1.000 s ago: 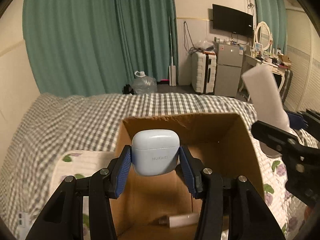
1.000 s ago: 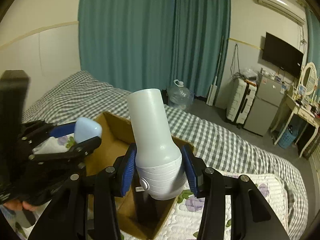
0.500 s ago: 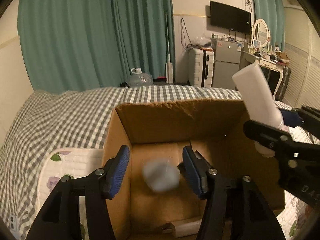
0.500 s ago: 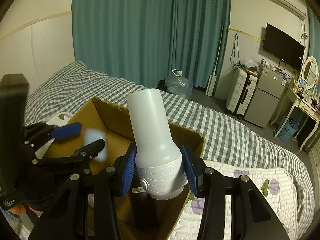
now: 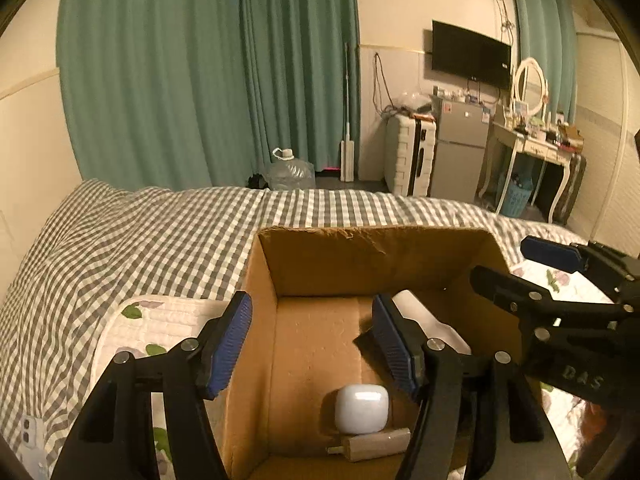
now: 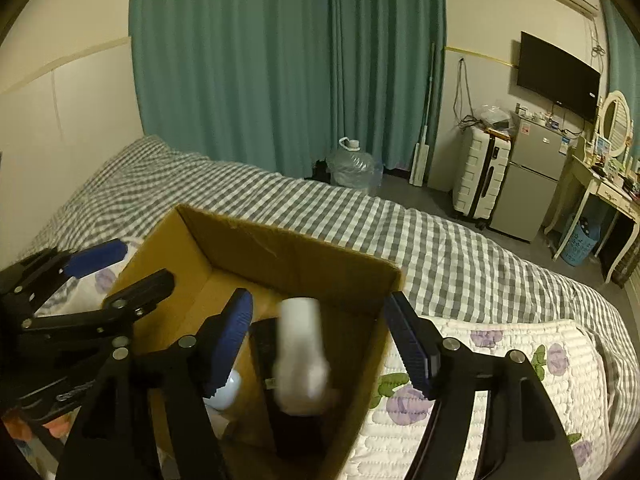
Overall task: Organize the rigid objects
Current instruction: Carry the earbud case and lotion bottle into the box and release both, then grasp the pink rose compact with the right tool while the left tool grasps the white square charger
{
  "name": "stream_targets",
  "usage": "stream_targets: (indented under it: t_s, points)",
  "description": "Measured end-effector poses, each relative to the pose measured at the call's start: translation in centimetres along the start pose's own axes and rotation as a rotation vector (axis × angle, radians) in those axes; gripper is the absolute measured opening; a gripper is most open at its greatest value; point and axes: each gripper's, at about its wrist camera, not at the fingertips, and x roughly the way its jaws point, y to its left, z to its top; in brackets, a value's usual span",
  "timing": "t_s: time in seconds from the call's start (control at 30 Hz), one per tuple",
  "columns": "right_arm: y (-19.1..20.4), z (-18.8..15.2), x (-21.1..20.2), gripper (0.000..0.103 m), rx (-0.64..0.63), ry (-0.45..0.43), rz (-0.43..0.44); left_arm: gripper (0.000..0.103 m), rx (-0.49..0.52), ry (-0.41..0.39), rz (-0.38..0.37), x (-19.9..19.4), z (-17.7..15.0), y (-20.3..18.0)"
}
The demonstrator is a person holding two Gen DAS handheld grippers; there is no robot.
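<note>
Bed: gingham cover (image 5: pixel 160 240), quilted floral pad.
Box: corrugated cardboard (image 5: pixel 360 256), open-topped.
Earbud case: glossy rounded pebble (image 5: pixel 362 408), box floor, six o'clock.
Bottle: matte white (image 6: pixel 300 360), blurred, falling inside box.
Left gripper (image 5: pixel 312 344): jaws opening, nothing between.
Right gripper (image 6: pixel 320 344): jaws opening, clear of bottle.

**Around the bed**

Teal curtains (image 5: pixel 208 80) hang behind a gray checked bedspread (image 5: pixel 140 240). A water jug (image 5: pixel 290 172) stands on the floor; farther right, a white suitcase (image 5: pixel 408 156), small fridge (image 5: pixel 460 152), wall television (image 5: pixel 471 56) and dressing table (image 5: pixel 532 148).

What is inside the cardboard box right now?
Inside the cardboard box: a pale earbud case, a small tan tube, a blurred white bottle and a dark object. Fingers hide the rest.
</note>
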Motion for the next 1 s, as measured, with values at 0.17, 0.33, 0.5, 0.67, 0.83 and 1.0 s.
stream_targets:
  t_s: [0.17, 0.33, 0.5, 0.67, 0.83, 1.0]
  points:
    - [-0.1, 0.0, -1.6, 0.071, 0.010, -0.003, -0.017, 0.067, -0.001, -0.041, -0.007, -3.4, -0.3, 0.2]
    - [0.8, 0.2, -5.9, 0.075, 0.008, -0.025, -0.038, 0.068, -0.010, -0.062, 0.012, -7.7, -0.7, 0.7]
    - [3.2, 1.0, -11.4, 0.079, -0.041, -0.050, -0.084, 0.068, -0.047, -0.059, 0.034, -11.9, -0.9, 2.1]
    - [4.9, -0.3, -15.9, 0.087, -0.045, -0.084, -0.064, 0.069, -0.062, -0.044, 0.049, -15.5, -2.4, 2.9]
    - [6.1, -5.6, -16.1, 0.089, -0.054, -0.013, -0.043, 0.070, -0.063, 0.023, 0.057, -16.3, -6.3, 2.8]
    - [6.9, -11.9, -13.5, 0.090, -0.039, 0.144, -0.024, 0.070, -0.009, 0.116, 0.079, -14.4, -11.7, 1.5]
